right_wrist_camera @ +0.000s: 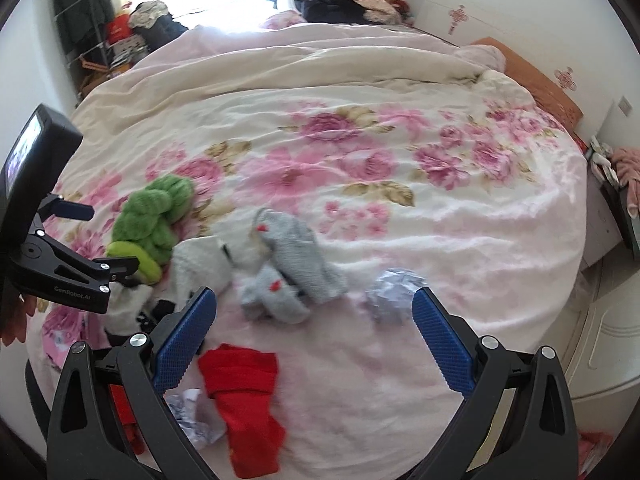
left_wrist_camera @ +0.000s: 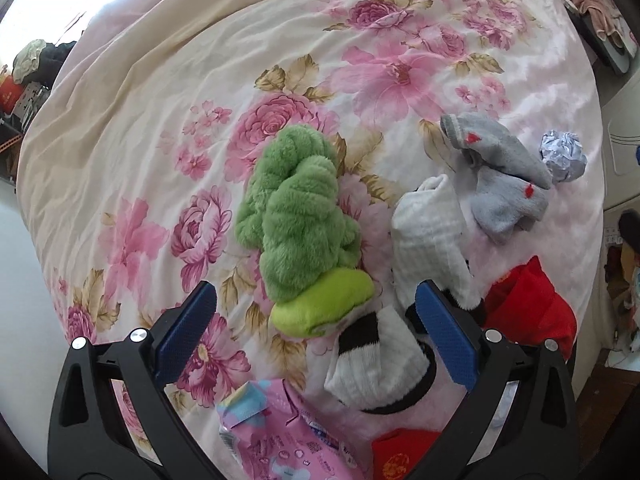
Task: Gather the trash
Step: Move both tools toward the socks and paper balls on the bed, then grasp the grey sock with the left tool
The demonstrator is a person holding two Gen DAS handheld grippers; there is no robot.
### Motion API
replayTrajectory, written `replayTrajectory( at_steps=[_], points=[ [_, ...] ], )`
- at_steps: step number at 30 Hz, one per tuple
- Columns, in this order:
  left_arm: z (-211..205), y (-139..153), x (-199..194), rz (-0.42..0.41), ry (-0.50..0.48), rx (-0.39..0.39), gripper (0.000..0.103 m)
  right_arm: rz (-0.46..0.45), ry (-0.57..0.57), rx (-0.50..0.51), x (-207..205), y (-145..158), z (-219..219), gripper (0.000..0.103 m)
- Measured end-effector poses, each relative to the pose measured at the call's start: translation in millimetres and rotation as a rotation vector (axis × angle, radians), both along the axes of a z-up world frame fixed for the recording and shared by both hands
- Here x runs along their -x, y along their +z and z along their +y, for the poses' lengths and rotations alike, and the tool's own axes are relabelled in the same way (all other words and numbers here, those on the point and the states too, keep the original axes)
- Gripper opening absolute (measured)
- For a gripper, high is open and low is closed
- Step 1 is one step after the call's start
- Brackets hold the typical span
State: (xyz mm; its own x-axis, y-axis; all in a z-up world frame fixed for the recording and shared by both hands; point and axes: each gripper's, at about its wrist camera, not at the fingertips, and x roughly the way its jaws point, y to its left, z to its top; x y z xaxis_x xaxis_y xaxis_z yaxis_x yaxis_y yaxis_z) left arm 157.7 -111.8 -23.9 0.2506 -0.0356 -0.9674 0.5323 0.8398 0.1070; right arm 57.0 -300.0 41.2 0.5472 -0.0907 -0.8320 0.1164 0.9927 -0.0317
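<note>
A crumpled silver-white paper ball [right_wrist_camera: 394, 296] lies on the floral quilt [right_wrist_camera: 360, 184], just beyond my right gripper's right pad. My right gripper [right_wrist_camera: 314, 340] is open with only quilt between its fingers. A second crumpled paper [right_wrist_camera: 196, 416] lies by its left finger, beside a red sock [right_wrist_camera: 244, 396]. My left gripper [left_wrist_camera: 316, 332] is open over the end of a green fluffy sock [left_wrist_camera: 296, 216] and a white-and-black sock [left_wrist_camera: 372, 360]. A pink wrapper [left_wrist_camera: 276, 436] lies under it, near the bottom edge. The paper ball [left_wrist_camera: 564, 156] shows at the far right there.
Grey socks [right_wrist_camera: 288, 272] and a white sock [right_wrist_camera: 200, 268] lie between the two grippers. The left gripper [right_wrist_camera: 114, 240] stands at the left of the right wrist view. The bed edge drops off at the right, by a nightstand [right_wrist_camera: 616, 208]. Clutter and a rack [right_wrist_camera: 92, 32] stand beyond the bed.
</note>
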Motion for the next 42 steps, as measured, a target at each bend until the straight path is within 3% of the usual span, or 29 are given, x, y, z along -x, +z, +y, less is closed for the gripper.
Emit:
replayTrajectory(
  at_steps=[3, 7, 14, 22, 30, 37, 42],
  points=[
    [-7.0, 3.8, 0.4, 0.014, 0.005, 0.034, 0.098, 0.009, -0.031, 0.01, 1.1, -1.8, -12.2, 0.094],
    [-37.1, 13.4, 9.3, 0.006, -0.062, 0.063, 0.098, 0.016, -0.08, -0.007, 6.7, -6.5, -30.5, 0.094],
    [-105.6, 4.4, 25.9, 0.017, -0.217, 0.027, 0.098, 0.031, -0.122, -0.013, 19.4, -17.5, -53.6, 0.094],
    [-130.5, -10.1, 32.5, 0.045, -0.281, 0.02, 0.098, 0.041, -0.153, -0.021, 28.3, -26.4, -77.2, 0.094],
    [-131.9, -25.8, 6.3, 0.116, -0.228, 0.049, 0.098, 0.049, -0.179, -0.048, 29.0, -38.8, -94.2, 0.094],
    [-173.8, -42.6, -1.7, 0.147, -0.3, 0.022, 0.098, 0.07, -0.17, -0.071, 24.3, -51.1, -97.7, 0.094],
    [-190.3, -68.8, -21.3, 0.196, -0.293, 0.001, 0.098, 0.084, -0.163, -0.089, 19.7, -59.6, -99.1, 0.094]
  ],
)
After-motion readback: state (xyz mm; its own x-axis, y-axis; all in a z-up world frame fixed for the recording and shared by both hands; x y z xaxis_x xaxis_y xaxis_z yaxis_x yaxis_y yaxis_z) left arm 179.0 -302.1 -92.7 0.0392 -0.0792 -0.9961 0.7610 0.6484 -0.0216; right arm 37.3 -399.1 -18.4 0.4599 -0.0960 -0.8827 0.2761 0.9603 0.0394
